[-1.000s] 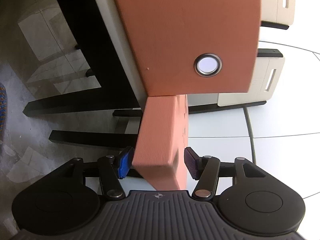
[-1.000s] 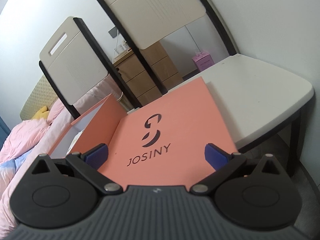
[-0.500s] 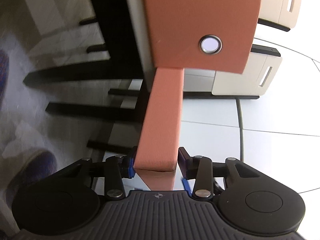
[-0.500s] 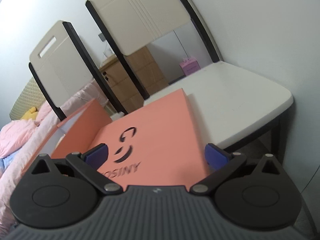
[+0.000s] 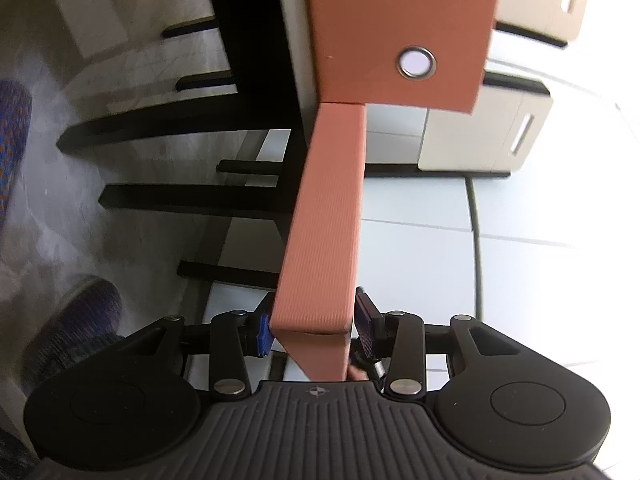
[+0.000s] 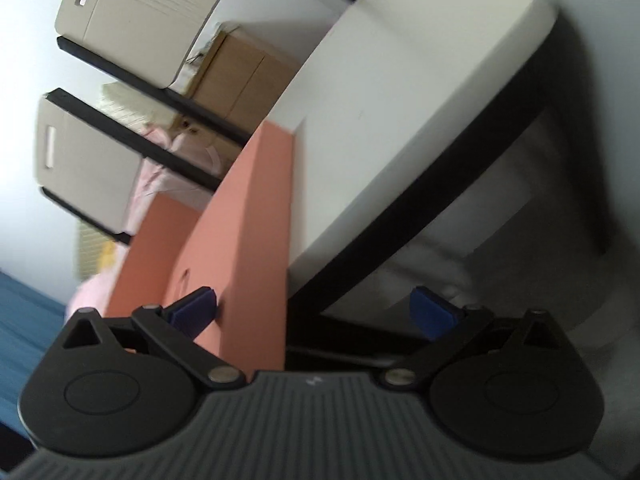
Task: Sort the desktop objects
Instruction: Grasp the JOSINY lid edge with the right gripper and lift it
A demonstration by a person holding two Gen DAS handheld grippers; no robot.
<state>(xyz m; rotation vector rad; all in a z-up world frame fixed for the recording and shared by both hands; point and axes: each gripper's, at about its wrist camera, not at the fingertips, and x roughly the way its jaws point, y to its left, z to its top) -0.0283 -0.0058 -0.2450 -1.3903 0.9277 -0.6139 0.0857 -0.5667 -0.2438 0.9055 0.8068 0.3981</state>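
One salmon box clamped in the left tool, right tool spread wide, two chairs behind.

White tabletop on a black frame

White table with rounded corner and black legs, standing on a pale tiled floor; a salmon-orange box sits at its near edge; two cream-backed chairs stand behind.
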